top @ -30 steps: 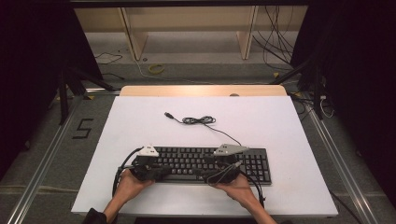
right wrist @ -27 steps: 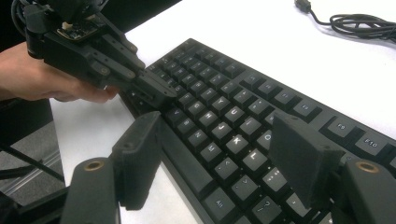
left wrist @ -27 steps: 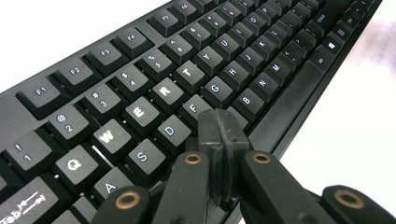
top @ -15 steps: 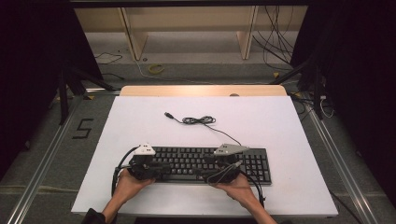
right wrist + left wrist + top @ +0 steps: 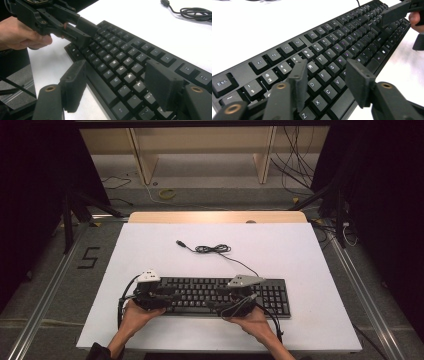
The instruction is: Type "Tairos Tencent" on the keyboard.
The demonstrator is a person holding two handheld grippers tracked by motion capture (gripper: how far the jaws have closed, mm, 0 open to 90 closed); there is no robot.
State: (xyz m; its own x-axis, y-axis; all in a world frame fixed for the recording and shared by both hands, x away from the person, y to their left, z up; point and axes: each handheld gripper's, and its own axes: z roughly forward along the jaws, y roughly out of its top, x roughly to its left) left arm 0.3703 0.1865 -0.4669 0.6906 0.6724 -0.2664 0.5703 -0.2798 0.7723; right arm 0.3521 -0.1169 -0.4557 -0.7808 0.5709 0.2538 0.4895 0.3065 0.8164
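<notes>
A black keyboard (image 5: 220, 294) lies near the front edge of the white table (image 5: 300, 250). Its cable (image 5: 212, 249) coils behind it and ends in a loose plug. My left gripper (image 5: 171, 297) hovers over the keyboard's left end and points right. It is open, with letter keys (image 5: 325, 75) showing between its fingers. My right gripper (image 5: 214, 304) is over the middle of the keyboard, points left and is open above the keys (image 5: 125, 72). Nothing is held. The left gripper (image 5: 81, 31) also appears in the right gripper view, and the right gripper (image 5: 397, 11) in the left gripper view.
A wooden strip (image 5: 215, 217) runs along the table's back edge. Behind it are shelf legs and loose cables on the floor (image 5: 165, 194). A "5" mark (image 5: 89, 257) is on the floor at the left. Bare white table surrounds the keyboard.
My left gripper has slid a little to the left along the keyboard. The right gripper and the keyboard have stayed put.
</notes>
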